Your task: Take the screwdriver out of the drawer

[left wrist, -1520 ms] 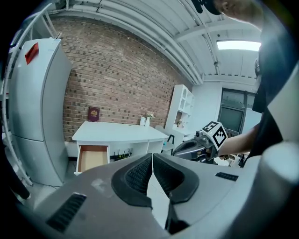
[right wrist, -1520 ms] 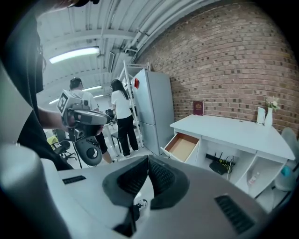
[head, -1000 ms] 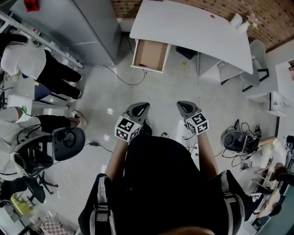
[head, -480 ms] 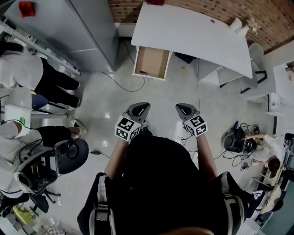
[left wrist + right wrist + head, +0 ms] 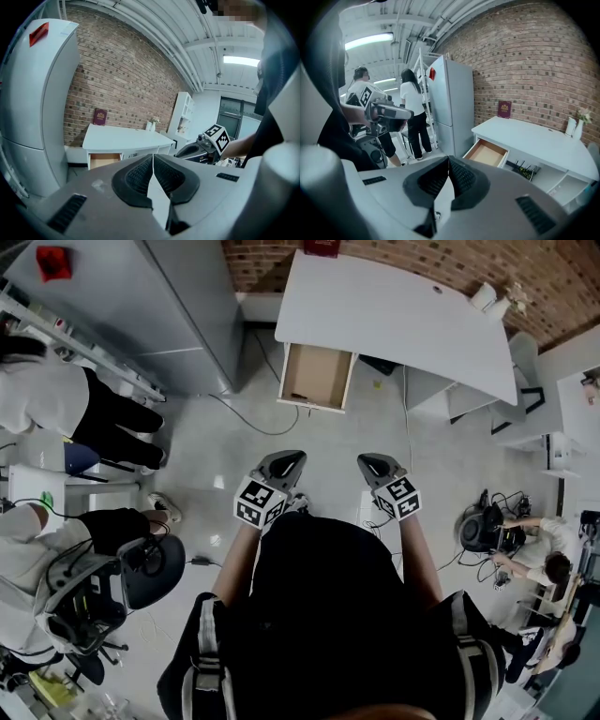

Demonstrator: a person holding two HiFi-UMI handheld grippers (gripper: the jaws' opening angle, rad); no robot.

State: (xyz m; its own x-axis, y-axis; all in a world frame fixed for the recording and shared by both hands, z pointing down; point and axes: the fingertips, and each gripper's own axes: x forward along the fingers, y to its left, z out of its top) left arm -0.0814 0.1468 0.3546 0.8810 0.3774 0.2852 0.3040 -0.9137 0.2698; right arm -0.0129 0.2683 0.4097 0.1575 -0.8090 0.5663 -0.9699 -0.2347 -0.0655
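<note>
An open wooden drawer [image 5: 316, 376] juts from the left end of a white desk [image 5: 403, 315], well ahead of me across the floor. A small dark item [image 5: 298, 396] lies near the drawer's front edge, too small to tell what it is. My left gripper [image 5: 288, 458] and right gripper [image 5: 373, 462] are held side by side in front of my body, both shut with nothing between the jaws. The left gripper view has its shut jaws pointing toward the drawer [image 5: 104, 160]. In the right gripper view the drawer [image 5: 487, 153] shows its bare bottom beyond the shut jaws.
A tall grey refrigerator [image 5: 141, 306] stands left of the desk. Two people [image 5: 75, 399] and an office chair [image 5: 141, 568] are at the left. A cable [image 5: 246, 409] runs across the floor near the drawer. Equipment and another person [image 5: 525, 540] are at the right.
The desk and drawer have slid a little lower and nearer in the head view. Both grippers stay shut in the same pose.
</note>
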